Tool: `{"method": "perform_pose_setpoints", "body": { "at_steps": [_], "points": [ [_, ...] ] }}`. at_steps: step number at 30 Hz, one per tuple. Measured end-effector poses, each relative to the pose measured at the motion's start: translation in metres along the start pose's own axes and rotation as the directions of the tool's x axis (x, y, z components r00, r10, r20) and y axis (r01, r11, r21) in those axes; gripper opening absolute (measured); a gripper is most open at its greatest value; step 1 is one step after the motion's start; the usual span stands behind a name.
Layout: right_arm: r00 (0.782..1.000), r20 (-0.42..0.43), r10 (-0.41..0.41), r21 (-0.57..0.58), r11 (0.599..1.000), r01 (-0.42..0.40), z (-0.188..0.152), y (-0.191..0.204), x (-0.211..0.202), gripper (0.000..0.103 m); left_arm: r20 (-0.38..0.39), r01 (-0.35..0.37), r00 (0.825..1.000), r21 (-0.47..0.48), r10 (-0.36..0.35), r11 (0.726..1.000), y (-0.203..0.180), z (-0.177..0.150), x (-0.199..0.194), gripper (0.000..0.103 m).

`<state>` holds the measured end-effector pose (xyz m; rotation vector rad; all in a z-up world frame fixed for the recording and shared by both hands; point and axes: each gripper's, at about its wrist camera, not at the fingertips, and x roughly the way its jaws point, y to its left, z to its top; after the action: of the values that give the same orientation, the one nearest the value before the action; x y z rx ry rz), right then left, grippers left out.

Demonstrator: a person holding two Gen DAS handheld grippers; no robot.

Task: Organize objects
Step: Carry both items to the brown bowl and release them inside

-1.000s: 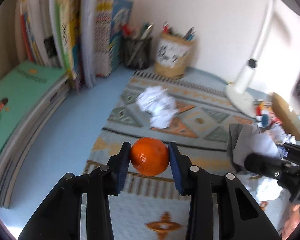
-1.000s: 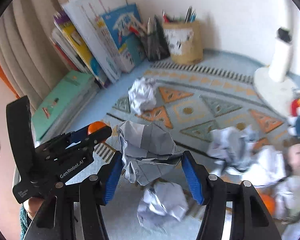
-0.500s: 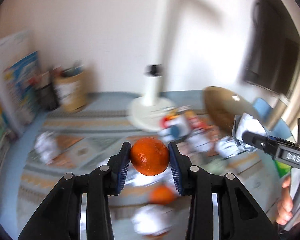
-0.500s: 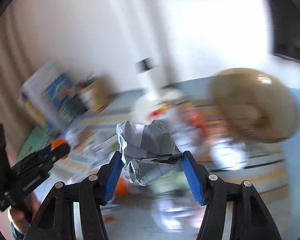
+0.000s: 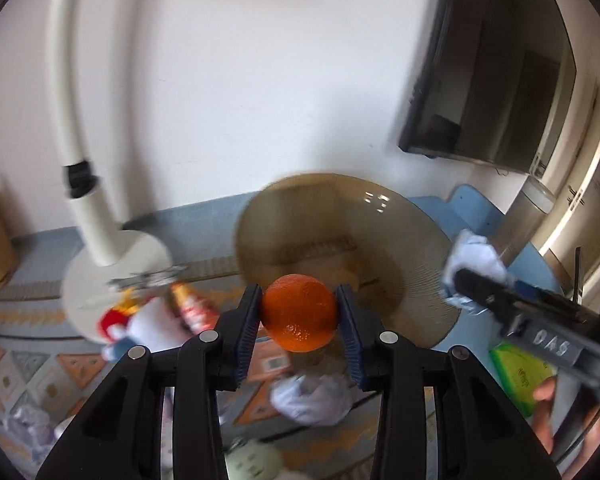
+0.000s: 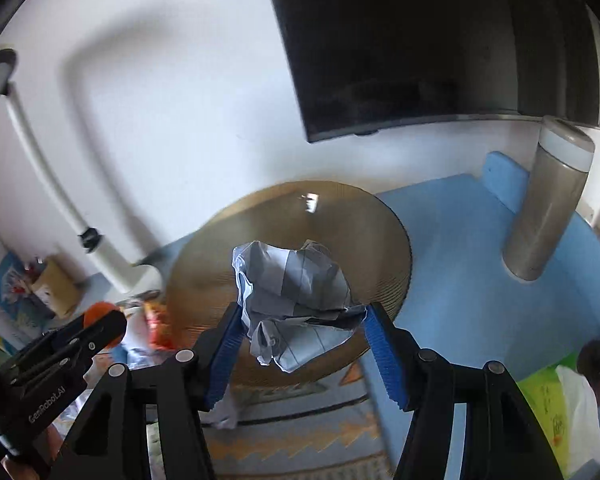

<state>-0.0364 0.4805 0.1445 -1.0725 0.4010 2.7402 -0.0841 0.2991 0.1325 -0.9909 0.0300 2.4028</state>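
Over the brown plate [image 5: 416,252] now, both tongs carry orange [image 5: 299,312] and paper wad [image 6: 296,300].

Both tongs [image 5: 299,312] [image 6: 302,330] clamped, tilted downward

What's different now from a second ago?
Both grippers have swung away from the books and now face the brown bowl. Unchanged: the left gripper still clamps the orange, the right gripper still holds the crumpled paper.
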Motion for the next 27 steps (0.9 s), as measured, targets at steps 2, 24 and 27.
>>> {"method": "perform_pose_setpoints", "body": {
  "at_steps": [2,24,27],
  "points": [
    [1.000,-0.022,-0.008,0.011,1.000,0.008,0.002,-0.004,0.012,0.060,-0.010,-0.004,1.000,0.007,0.004,1.000,-0.006,0.003,0.011,0.035],
    [1.000,-0.021,-0.023,0.043,0.999,0.024,-0.019,-0.012,0.003,0.079,0.101,0.174,0.983,-0.208,-0.156,0.962,0.056,-0.015,-0.065,0.069],
    [1.000,-0.012,0.011,-0.017,1.000,-0.011,-0.029,0.006,-0.016,0.079,0.159,0.170,0.979,-0.276,-0.129,0.946,0.086,-0.037,-0.110,0.075]
  ]
}}
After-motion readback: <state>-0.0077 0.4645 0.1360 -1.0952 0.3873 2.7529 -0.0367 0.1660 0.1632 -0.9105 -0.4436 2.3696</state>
